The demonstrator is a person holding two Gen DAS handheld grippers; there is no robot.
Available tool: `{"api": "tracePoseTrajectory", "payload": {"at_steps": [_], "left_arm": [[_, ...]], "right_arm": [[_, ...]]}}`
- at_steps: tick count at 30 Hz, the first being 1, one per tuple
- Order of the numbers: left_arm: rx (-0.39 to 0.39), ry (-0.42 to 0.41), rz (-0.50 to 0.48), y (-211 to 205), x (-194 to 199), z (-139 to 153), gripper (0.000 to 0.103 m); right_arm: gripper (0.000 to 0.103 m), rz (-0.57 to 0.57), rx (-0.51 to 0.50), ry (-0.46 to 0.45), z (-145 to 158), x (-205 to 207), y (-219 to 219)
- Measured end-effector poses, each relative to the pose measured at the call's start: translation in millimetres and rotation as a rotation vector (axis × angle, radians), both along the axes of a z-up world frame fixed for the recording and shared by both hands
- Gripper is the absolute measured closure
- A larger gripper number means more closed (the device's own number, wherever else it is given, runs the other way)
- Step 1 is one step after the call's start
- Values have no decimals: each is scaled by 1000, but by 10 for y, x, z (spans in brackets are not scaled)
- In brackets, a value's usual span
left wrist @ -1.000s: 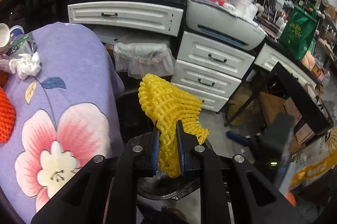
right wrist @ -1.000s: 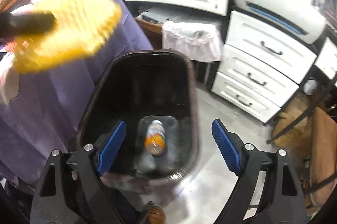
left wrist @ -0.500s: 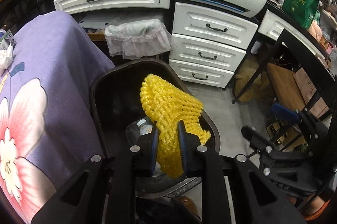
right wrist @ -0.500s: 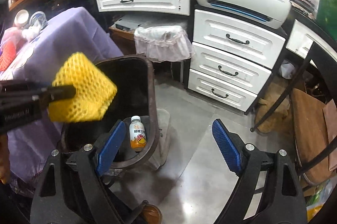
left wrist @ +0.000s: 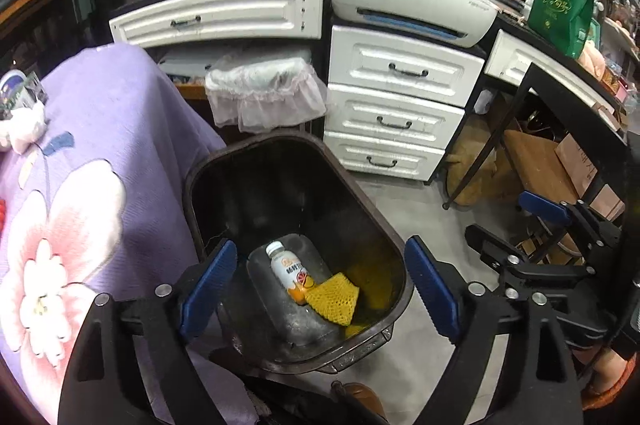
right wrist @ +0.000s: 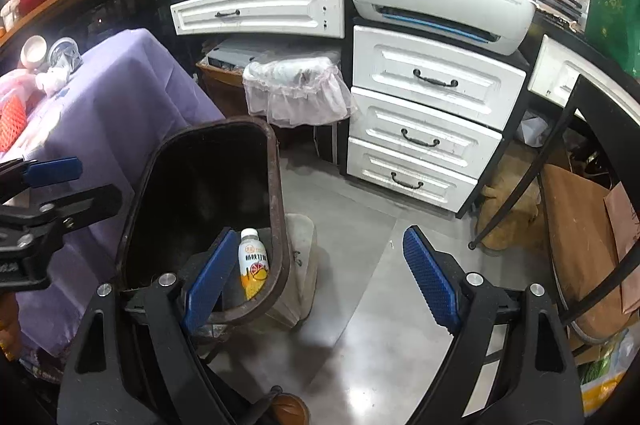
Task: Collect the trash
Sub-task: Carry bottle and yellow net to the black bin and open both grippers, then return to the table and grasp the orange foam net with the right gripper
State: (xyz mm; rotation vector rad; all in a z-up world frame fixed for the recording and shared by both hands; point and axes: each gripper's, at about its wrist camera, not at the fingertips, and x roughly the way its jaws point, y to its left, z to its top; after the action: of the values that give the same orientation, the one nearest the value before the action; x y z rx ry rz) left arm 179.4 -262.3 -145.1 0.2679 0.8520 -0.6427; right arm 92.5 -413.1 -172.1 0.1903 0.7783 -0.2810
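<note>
Trash bin point(left wrist: 202, 185) holds bottle point(left wrist: 289, 271) and yellow net point(left wrist: 333, 298); we keep left gripper point(left wrist: 318, 283) and right gripper point(right wrist: 318, 275) wide, empty; far-left tablecloth point(left wrist: 120, 129) litter remains.

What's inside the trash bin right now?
Inside the trash bin: a drink bottle and yellow foam net lying beside it. The floor beneath them stays hidden.

Grey floor point(right wrist: 360, 325), dark bin point(left wrist: 384, 225) on it, white drawers point(right wrist: 424, 141) behind.
</note>
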Motion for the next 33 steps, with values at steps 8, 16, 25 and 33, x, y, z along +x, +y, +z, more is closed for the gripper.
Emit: {"api": "tracePoseTrajectory", "payload": {"at_steps": [8,16,25,33], "left_arm": [[-87,-69,16,289,-140,388,16],[-150,-212,106,848,-180,865,9],[-99,-321,277,1819,-128,1036,6],[-68,-303,446,2736,-78,986,6]], "right_arm": [[19,11,7,-76,283,-12,82],[19,144,-9,-175,727,80,541],[19,396,23,-255,1115,383,1373],[19,639,38,-233,1286,713,2327]]}}
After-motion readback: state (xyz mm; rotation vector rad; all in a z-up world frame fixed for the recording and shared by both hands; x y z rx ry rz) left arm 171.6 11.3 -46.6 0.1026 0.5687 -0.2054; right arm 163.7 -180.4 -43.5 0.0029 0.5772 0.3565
